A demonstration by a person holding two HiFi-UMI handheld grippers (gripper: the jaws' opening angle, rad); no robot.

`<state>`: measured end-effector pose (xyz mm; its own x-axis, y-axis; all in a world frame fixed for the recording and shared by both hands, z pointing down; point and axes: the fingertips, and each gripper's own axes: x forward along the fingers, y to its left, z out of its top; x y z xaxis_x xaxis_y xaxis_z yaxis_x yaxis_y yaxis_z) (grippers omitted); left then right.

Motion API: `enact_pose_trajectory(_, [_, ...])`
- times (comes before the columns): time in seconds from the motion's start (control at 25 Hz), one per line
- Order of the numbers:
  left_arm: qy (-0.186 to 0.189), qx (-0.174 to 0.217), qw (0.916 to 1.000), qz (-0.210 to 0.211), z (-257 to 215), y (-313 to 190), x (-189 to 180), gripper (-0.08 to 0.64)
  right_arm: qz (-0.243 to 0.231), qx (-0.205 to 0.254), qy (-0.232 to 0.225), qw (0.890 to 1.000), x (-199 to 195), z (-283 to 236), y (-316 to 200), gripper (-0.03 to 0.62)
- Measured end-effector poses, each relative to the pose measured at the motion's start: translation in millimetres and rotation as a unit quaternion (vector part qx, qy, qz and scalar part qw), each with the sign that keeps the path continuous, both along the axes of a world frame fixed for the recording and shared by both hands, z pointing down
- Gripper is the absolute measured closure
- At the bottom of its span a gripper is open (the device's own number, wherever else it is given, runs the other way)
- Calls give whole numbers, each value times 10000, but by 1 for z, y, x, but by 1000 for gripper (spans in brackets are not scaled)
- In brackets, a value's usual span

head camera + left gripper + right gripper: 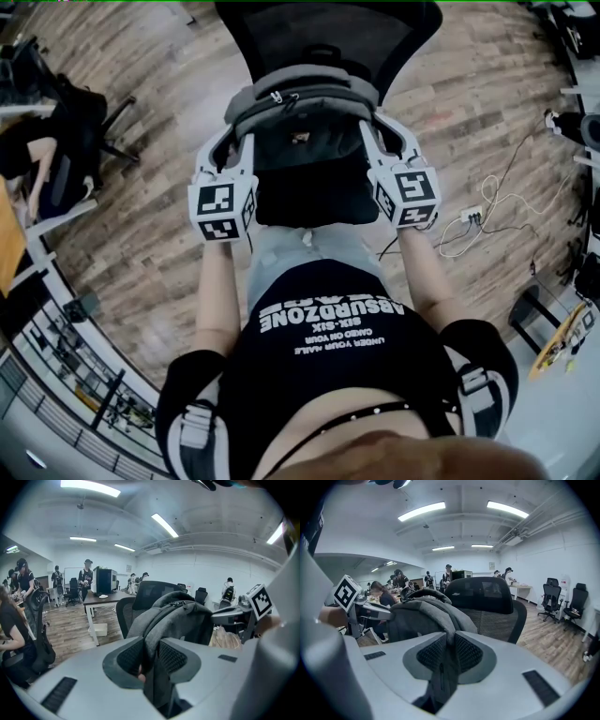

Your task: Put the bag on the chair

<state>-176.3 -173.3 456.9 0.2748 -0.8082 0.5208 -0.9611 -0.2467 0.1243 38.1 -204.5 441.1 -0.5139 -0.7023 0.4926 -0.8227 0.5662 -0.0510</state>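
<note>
Left gripper [240, 142] and right gripper [372, 133] both pinch the bag [300, 105]. The chair [328, 37] sits just beyond the jaws, and the bag looks not down yet.

The bag [300, 94] fills the gap between the left gripper [236, 141] and the right gripper [380, 136]. The chair [323, 33] has a tall back right behind the bag, so that way is blocked. Its black seat [319, 211] lies under the bag. The wood floor [159, 234] is open on both sides. Far left stands another chair [75, 131] with a person on it. White cables [478, 220] lie on the right.
</note>
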Motion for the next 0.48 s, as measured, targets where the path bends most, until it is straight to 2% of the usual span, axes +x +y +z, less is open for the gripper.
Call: enact_pose_trajectory(0.48, [-65, -222, 9997, 123, 29, -11, -3, 457, 129, -165, 94, 9997, -2, 25, -10, 522])
